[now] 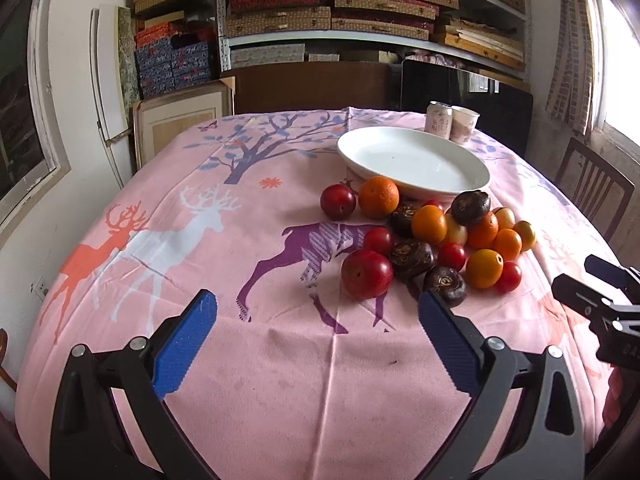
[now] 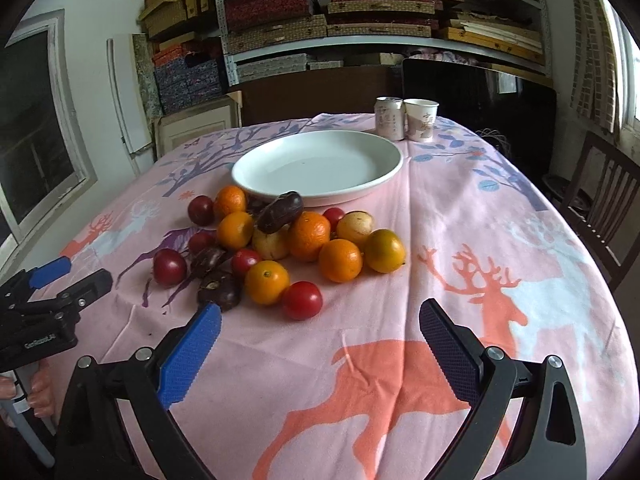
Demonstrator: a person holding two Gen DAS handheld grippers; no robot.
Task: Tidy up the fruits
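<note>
Two grippers hang over our pink deer-print tabletop (image 2: 500, 220), both with jaws spread wide and gripping nothing: the left gripper (image 1: 318, 316) just short of the fruit pile (image 1: 432, 240), the right gripper (image 2: 320, 328) near a red tomato (image 2: 302, 300). We see oranges, red fruits and dark brown ones heaped together, the pile touching the near rim of the white plate (image 2: 256, 168). Behind the plate stand a can (image 2: 389, 118) and a paper cup (image 2: 420, 119), side by side.
</note>
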